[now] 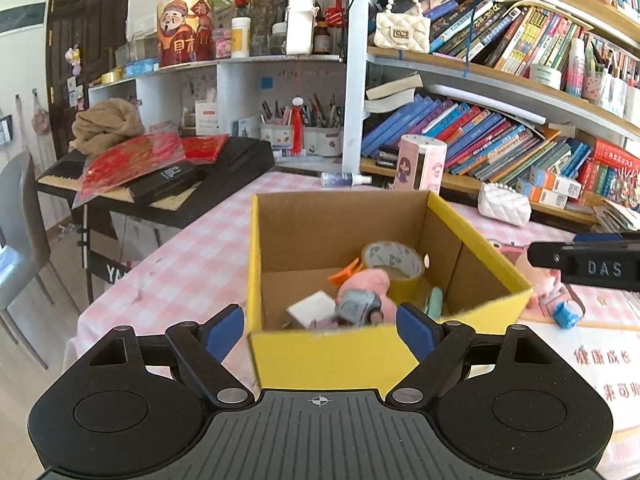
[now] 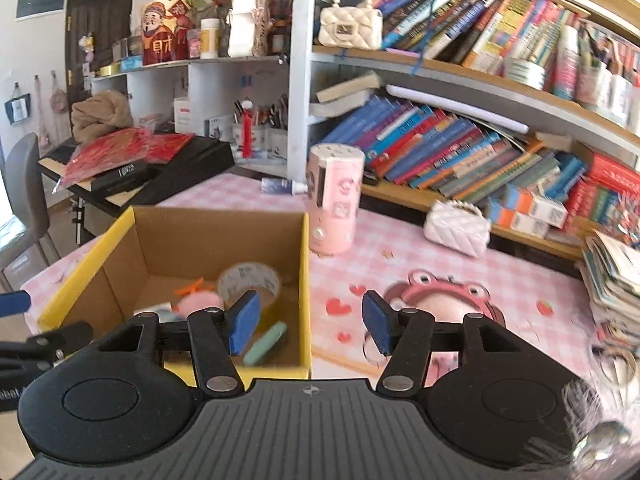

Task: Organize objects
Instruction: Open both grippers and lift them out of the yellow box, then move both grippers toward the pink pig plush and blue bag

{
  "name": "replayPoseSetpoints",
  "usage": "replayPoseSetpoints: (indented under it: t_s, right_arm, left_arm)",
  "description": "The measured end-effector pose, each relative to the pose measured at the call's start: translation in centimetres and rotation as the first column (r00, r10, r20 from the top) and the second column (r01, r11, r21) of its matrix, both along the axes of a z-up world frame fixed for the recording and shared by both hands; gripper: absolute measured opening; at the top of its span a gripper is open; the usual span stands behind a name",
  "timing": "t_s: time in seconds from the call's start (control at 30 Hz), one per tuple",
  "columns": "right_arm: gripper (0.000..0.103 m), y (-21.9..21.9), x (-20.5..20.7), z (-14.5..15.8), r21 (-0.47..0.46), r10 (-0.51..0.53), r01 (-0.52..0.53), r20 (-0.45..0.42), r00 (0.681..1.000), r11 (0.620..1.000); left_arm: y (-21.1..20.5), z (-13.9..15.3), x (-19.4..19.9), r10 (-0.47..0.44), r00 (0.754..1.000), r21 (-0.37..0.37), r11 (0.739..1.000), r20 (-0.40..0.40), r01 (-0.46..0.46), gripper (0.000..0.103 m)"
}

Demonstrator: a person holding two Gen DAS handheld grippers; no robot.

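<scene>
A yellow cardboard box [image 1: 320, 354] stands open on the pink checked tablecloth [image 1: 192, 264]. Inside it lie a tape roll [image 1: 394, 260], a pink plush [image 1: 370, 282], an orange clip [image 1: 346, 272], a grey toy car [image 1: 358, 306], a white card [image 1: 312, 308] and a mint-green piece [image 1: 434, 302]. My left gripper [image 1: 320, 332] hovers open just before the box's near wall, nothing pressed between its blue pads. My right gripper [image 2: 311, 328] is open above the box's right wall [image 2: 305, 280], holding nothing; the tape roll [image 2: 250, 282] and mint piece [image 2: 266, 342] show beside its left pad.
Behind the box stand a pink cylinder holder [image 2: 336, 200], a spray bottle [image 2: 280, 186] and a white quilted purse [image 2: 456, 226]. A pink frog picture [image 2: 444, 300] lies right of the box, a paper stack [image 2: 612, 272] at far right. Bookshelves [image 1: 480, 136] close the back; a keyboard [image 1: 160, 188] and chair [image 1: 20, 240] stand left.
</scene>
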State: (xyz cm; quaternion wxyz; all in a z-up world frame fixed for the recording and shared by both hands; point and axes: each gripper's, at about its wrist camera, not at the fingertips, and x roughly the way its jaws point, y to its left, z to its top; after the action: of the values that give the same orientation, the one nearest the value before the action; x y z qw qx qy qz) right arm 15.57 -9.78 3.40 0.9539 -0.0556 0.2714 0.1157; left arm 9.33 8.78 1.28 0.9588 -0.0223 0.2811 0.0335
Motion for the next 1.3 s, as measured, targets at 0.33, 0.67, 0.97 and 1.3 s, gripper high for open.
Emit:
replayPoseSetpoints:
  t_s: [0.33,0.67,0.97,1.3]
  right_arm:
    - [0.061,0.9,-6.1,-3.3,-0.053,0.017,-0.022,-0.085,0.996,0.998]
    - [0.071,1.4,-10.6,-5.3,-0.072,0.010,-0.020,-0.141,0.990,0.997]
    - [0.077,0.9,-13.6,-5.9,-0.070,-0.011,-0.001,-0.164,0.986,0.998]
    - [0.086,-0.8,-16.2,-6.5,-0.088,-0.090,0.075,-0.183,0.979,0.993]
  left_arm:
    - [0.6,-1.5,-4.2,0.015,0.996,0.014,1.000,-0.085,-0.013,0.086]
    - [0.2,-2.6,-7.8,-0.006,0.990,0.028,1.000,-0.139,0.010,0.089]
    - [-0.7,-3.0,-9.9,-0.058,0.985,0.024,0.998,-0.165,0.063,0.095]
    - [-2.7,-3.4,-10.4,-0.162,0.970,0.013,0.986,-0.182,0.167,0.095]
